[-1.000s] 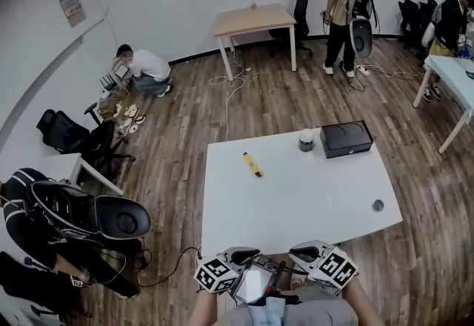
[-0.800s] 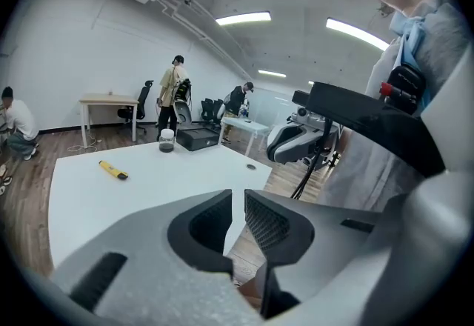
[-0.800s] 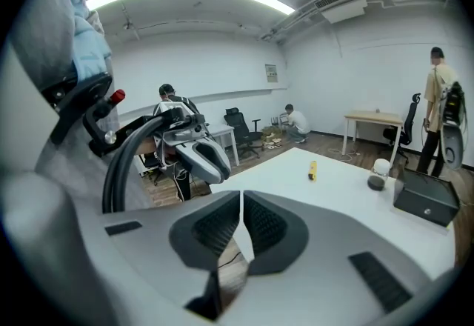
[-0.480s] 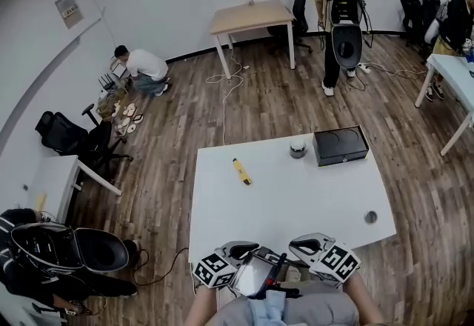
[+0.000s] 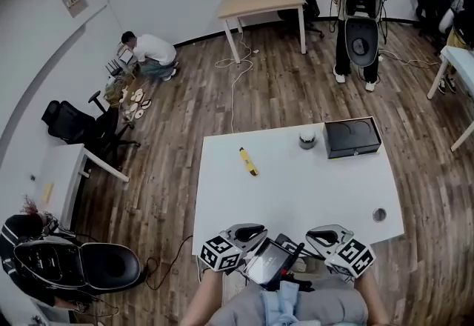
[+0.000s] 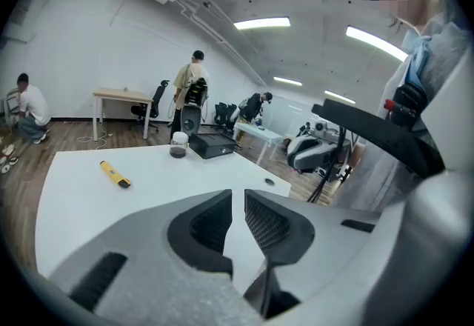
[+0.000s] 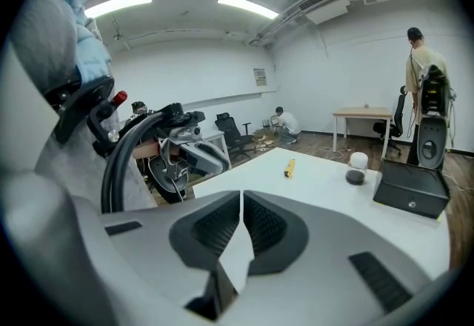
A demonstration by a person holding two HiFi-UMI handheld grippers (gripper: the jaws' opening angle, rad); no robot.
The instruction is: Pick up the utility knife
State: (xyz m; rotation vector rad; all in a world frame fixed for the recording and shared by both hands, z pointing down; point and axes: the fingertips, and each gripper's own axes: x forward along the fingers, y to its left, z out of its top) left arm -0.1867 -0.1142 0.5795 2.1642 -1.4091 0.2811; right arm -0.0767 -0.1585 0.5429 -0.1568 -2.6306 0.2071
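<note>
The utility knife [image 5: 249, 161] lies flat on the far left part of the white counter [image 5: 311, 198], well away from its near edge. We judge it light, stiff and a little slick — best pinched across the middle of its yellow body; which end carries the blade is too small to tell. The left gripper [image 5: 248, 231] and right gripper [image 5: 320, 233] hang low at that near edge, each pair of fingers pressed almost together on nothing.

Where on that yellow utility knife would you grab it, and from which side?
The utility knife lies flat and alone on the white table, a slim bar. Probably grip its yellow middle from straight above, jaws across the narrow width.
</note>
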